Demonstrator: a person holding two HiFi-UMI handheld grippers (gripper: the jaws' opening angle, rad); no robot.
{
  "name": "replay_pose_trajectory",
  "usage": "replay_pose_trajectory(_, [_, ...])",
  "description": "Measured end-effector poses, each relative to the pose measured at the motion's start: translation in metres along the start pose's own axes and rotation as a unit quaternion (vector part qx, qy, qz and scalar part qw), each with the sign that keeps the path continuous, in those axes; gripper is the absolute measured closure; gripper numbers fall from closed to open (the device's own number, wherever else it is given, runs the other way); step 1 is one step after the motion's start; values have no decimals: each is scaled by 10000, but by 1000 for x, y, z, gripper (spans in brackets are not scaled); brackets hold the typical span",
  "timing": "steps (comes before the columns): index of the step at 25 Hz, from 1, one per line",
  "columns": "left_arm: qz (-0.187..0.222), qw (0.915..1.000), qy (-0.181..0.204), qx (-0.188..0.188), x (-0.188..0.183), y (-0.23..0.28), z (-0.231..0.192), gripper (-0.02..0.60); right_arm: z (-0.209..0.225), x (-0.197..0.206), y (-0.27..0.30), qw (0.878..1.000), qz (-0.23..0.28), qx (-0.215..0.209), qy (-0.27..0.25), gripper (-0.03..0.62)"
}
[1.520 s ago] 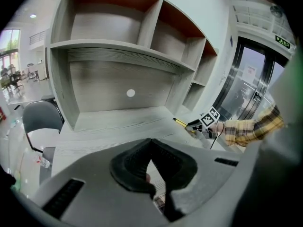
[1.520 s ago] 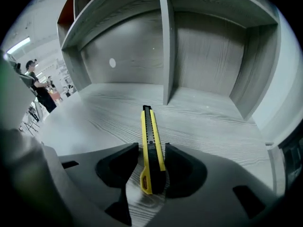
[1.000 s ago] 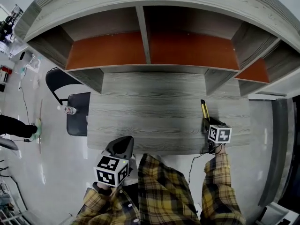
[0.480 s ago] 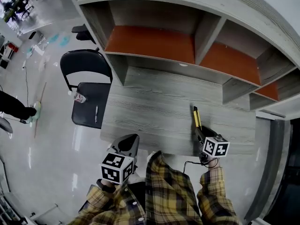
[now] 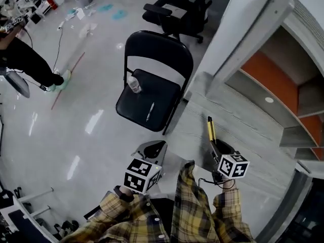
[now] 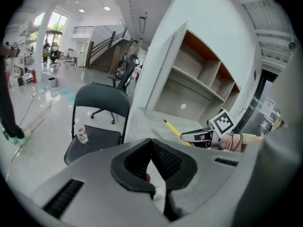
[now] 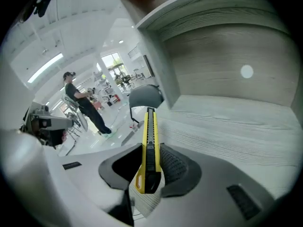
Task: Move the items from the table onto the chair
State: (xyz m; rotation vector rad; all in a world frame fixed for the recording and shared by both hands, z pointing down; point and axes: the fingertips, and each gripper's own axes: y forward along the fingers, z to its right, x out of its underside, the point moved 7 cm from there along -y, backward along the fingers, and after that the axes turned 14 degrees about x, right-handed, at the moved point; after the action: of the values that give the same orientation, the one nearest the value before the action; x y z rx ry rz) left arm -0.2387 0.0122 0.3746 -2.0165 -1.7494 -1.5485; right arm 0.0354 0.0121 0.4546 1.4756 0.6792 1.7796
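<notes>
At your left, the black metal folding chair (image 5: 164,92) carries a small clear plastic bottle (image 5: 133,84) near the seat's back. A slim pen (image 5: 150,111) lies toward the seat's front. Your left gripper (image 5: 154,147) sits near the chair's front edge, its jaws pressed together with nothing between them. Your right gripper (image 5: 218,148) clamps the yellow-and-black utility knife (image 5: 210,130) by its rear end. The knife points away from you above the grey wood-grain table (image 5: 243,135), apart from the chair.
</notes>
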Motion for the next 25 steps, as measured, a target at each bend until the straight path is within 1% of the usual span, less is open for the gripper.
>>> replay_pose_trajectory(2, [80, 9998, -161, -82, 6, -24, -34, 577, -53, -10, 27, 9996, -46, -243, -118, 467])
replay_pose_trajectory(5, [103, 9993, -291, -209, 20, -58, -84, 577, -133, -19, 71, 9978, -105, -598, -270, 467])
replay_pose_trajectory(8, [127, 9982, -467, -347, 35, -86, -127, 577, -203, -26, 112, 9950, -189, -934, -304, 467])
replay_pose_trajectory(10, [182, 9968, -644, -432, 46, -100, -151, 577, -241, -27, 141, 9935, -263, -1069, -285, 467])
replay_pose_trajectory(13, [257, 9937, -945, -535, 64, -112, -182, 577, -286, -19, 187, 9928, -459, -1091, -199, 467])
replay_pose_trajectory(16, [287, 9909, -1166, -601, 78, -116, -207, 577, -311, -5, 235, 9929, -714, -949, -56, 467])
replay_pose_trajectory(19, [314, 9876, -1382, -672, 95, -116, -231, 577, -322, 12, 285, 9923, -977, -766, -27, 467])
replay_pose_trajectory(22, [235, 9828, -1667, -758, 122, -112, -254, 577, -319, 32, 334, 9921, -1143, -520, -71, 467])
replay_pose_trajectory(25, [36, 9767, -1957, -877, 157, -103, -270, 577, -305, 50, 381, 9920, -1243, -210, -60, 467])
